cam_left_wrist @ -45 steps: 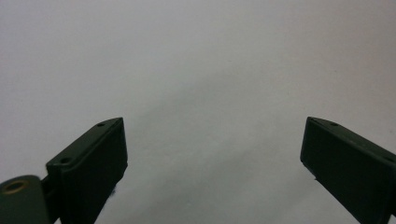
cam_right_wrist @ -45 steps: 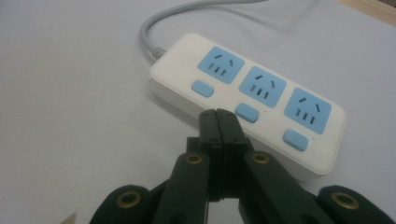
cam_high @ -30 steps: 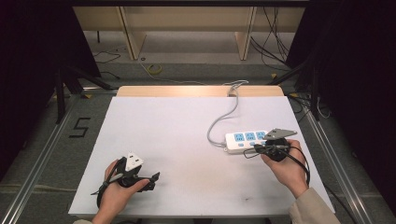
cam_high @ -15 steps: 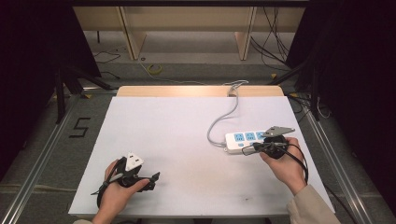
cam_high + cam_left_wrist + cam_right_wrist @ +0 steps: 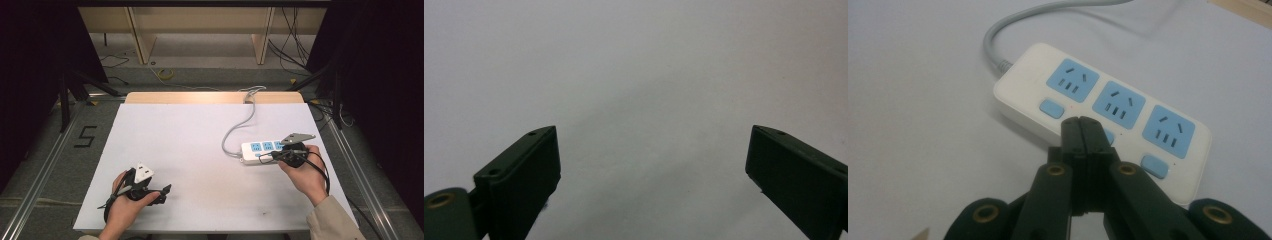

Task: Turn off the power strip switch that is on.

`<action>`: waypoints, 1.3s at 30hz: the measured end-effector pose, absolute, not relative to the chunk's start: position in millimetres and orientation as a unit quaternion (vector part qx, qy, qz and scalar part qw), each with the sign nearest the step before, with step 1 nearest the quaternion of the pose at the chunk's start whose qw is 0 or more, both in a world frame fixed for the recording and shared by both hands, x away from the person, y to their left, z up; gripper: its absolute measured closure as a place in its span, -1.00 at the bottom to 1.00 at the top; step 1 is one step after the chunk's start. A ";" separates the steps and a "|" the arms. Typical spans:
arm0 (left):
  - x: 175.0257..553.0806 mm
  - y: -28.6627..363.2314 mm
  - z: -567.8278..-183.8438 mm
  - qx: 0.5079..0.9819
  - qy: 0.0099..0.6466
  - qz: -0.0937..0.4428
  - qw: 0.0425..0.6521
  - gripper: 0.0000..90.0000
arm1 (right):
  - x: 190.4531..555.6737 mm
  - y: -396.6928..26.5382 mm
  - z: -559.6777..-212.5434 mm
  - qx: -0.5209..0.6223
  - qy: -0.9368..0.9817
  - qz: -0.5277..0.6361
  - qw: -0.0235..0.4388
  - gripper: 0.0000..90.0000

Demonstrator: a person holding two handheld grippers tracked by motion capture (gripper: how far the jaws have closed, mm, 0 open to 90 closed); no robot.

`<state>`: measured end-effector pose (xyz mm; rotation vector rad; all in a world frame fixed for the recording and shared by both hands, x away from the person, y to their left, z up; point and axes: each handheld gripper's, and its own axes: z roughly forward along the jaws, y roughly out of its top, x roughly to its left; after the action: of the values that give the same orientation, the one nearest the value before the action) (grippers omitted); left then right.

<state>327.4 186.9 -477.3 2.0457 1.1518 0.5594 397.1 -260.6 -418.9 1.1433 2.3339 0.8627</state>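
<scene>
A white power strip [image 5: 260, 149] with three blue sockets lies on the right half of the white table [image 5: 200, 145]; its grey cable [image 5: 235, 127] runs to the far edge. My right gripper [image 5: 267, 156] is shut with nothing between its jaws. In the right gripper view its closed tips [image 5: 1081, 131] sit over the middle blue switch of the power strip [image 5: 1108, 120], touching or just above it. My left gripper [image 5: 162, 192] rests near the front left of the table, jaws wide open over bare table; its fingers [image 5: 526, 172] hold nothing.
A wooden strip [image 5: 210, 97] borders the table's far edge. Beyond it is floor with cables and wooden furniture legs. A "5" mark [image 5: 85, 136] lies on the floor left of the table.
The right gripper has shifted slightly left along the power strip's near side. The left gripper has not moved.
</scene>
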 end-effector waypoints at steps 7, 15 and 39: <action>327.4 186.9 -477.3 0.792 0.446 0.217 0.356 -0.85 | 399.6 -259.4 -418.1 0.409 0.836 0.305 0.200 1.00; 327.4 186.6 -477.3 0.792 0.447 0.216 0.356 -0.85 | 402.5 -258.8 -416.3 0.411 0.836 0.305 0.198 1.00; 327.7 186.5 -477.3 0.793 0.446 0.217 0.355 -0.85 | 409.5 -255.8 -412.9 0.412 0.838 0.302 0.195 1.00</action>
<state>327.7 186.5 -477.3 2.0483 1.1514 0.5602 409.5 -255.8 -412.9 1.1535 2.3475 0.8458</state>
